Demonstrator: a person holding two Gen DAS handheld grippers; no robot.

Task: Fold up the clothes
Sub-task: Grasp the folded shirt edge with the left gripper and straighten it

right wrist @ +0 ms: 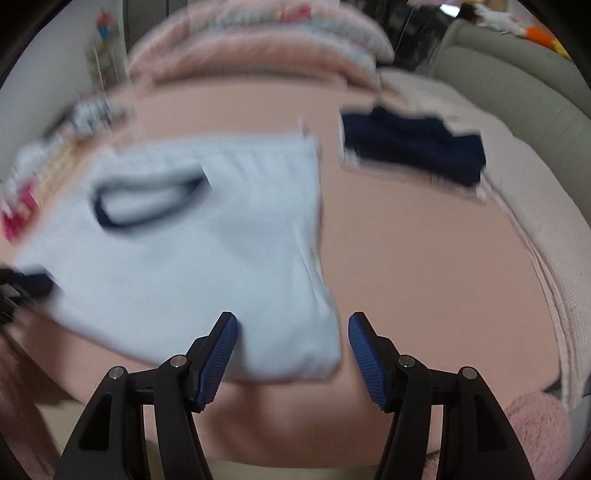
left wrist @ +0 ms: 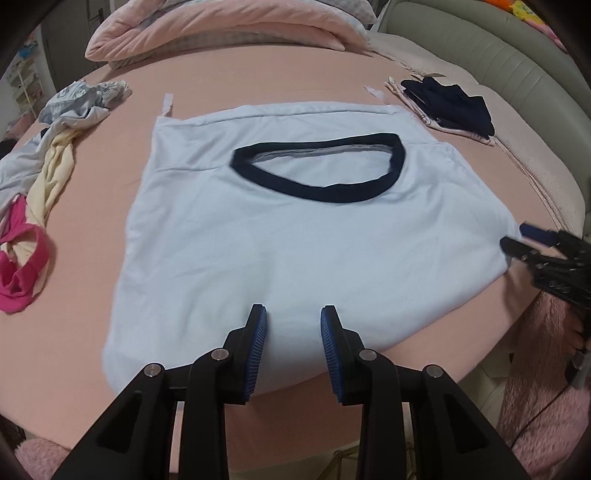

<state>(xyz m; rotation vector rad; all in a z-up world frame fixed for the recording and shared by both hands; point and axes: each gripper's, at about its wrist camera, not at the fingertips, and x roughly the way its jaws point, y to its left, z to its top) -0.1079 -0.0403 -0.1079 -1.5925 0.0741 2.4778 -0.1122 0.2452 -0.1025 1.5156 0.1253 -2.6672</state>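
A white T-shirt (left wrist: pixel 295 236) with a navy collar (left wrist: pixel 317 166) lies flat on the pink bed sheet (left wrist: pixel 92 295). In the left wrist view my left gripper (left wrist: pixel 293 317) hovers over the shirt's near hem. Its jaws stand a little apart, and only the shirt lying below shows in the gap. At the shirt's right corner my right gripper (left wrist: pixel 515 236) comes in from the right edge. The right wrist view is blurred. There my right gripper (right wrist: pixel 291 325) is open wide, with the near corner of the T-shirt (right wrist: pixel 184 258) below the gap and no pad pressing on it.
A heap of loose clothes (left wrist: pixel 55 140) with a pink garment (left wrist: pixel 18 273) lies at the left. A folded navy garment (left wrist: pixel 450 103) rests at the back right. A pink duvet (left wrist: pixel 221 29) is bunched at the back, beside a grey padded headboard (left wrist: pixel 517 66). Fuzzy pink fabric (left wrist: pixel 539 387) hangs at the bed's near right edge.
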